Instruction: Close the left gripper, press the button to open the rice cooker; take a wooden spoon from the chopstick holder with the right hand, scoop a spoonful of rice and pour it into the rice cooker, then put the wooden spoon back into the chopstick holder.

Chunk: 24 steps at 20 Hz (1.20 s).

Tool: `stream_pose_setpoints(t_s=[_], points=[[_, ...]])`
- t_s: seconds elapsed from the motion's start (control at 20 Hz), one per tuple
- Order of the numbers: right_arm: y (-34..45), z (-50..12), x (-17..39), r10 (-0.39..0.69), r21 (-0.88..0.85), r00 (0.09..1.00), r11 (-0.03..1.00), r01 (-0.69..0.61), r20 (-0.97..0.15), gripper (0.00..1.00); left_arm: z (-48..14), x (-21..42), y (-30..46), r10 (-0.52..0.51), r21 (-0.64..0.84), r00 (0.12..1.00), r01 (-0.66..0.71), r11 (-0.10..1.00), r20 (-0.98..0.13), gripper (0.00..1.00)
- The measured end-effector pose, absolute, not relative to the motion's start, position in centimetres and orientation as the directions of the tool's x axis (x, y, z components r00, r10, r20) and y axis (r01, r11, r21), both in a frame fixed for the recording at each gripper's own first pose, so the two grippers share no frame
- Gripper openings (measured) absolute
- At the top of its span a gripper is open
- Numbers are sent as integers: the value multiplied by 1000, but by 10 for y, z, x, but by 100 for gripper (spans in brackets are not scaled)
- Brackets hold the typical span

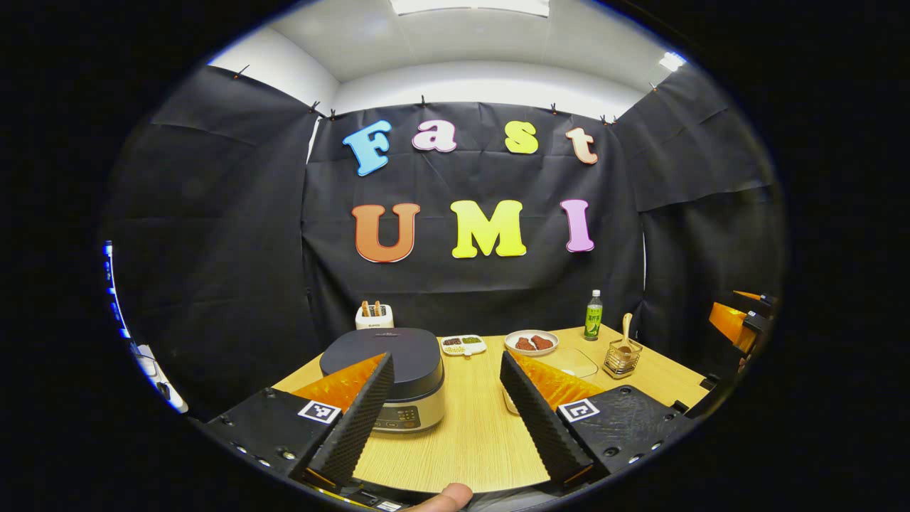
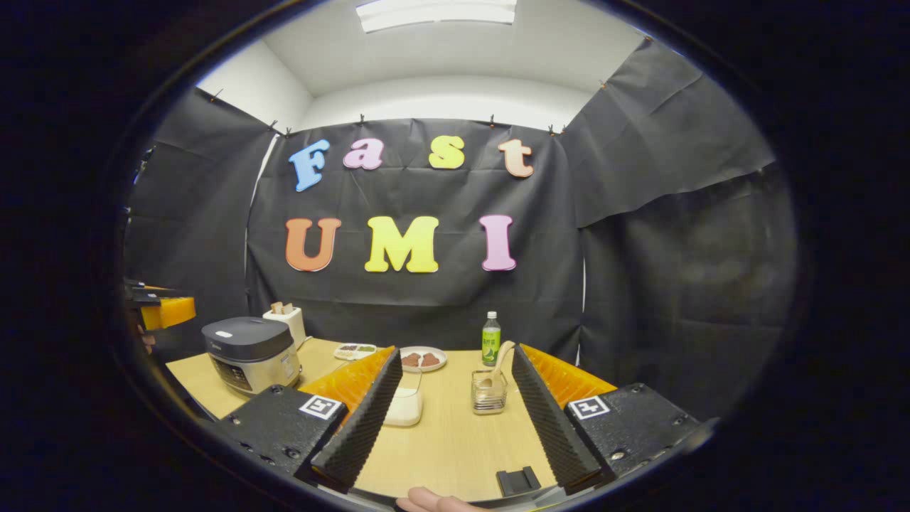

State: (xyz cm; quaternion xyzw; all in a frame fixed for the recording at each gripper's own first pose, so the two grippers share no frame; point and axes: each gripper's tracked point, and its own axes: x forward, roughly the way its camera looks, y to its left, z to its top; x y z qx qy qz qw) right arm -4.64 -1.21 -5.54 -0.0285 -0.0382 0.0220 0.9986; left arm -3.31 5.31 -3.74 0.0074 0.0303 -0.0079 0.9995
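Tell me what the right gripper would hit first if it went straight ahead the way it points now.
Probably the chopstick holder with the wooden spoon, standing between the open right gripper's fingers in the right gripper view. Bare table lies before it; depth is unclear.

Black cloth walls (image 2: 675, 235) surround a wooden table (image 2: 455, 434) (ceiling light (image 2: 435, 13) overhead).

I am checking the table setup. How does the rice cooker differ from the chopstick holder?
The rice cooker is a solid pot with a dark lid, shut; the chopstick holder is a see-through open-topped cup with a wooden spoon standing in it. The rice cooker is much bigger than the holder. The rice cooker stands left, the holder right. Both stand upright on the table.
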Motion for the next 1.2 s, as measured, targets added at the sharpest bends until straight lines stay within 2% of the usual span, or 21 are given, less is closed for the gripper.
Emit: stream_pose_setpoints(t_s=[0.35, 0.6, 1.2], points=[[-1, -50, -49, 94, -33, 994, 995, -92, 63, 100, -39, -42, 53, -6, 0, 999, 6, 1000, -40, 95], [-5, -45, -46, 56, -39, 995, 998, -53, 80, 100, -44, -43, 56, -2, -13, 999, 1, 1000, -46, 96], [-6, -48, -44, 60, -1, 995, 998, -60, 84, 100, -51, -45, 60, -4, 20, 999, 5, 1000, -48, 96]])
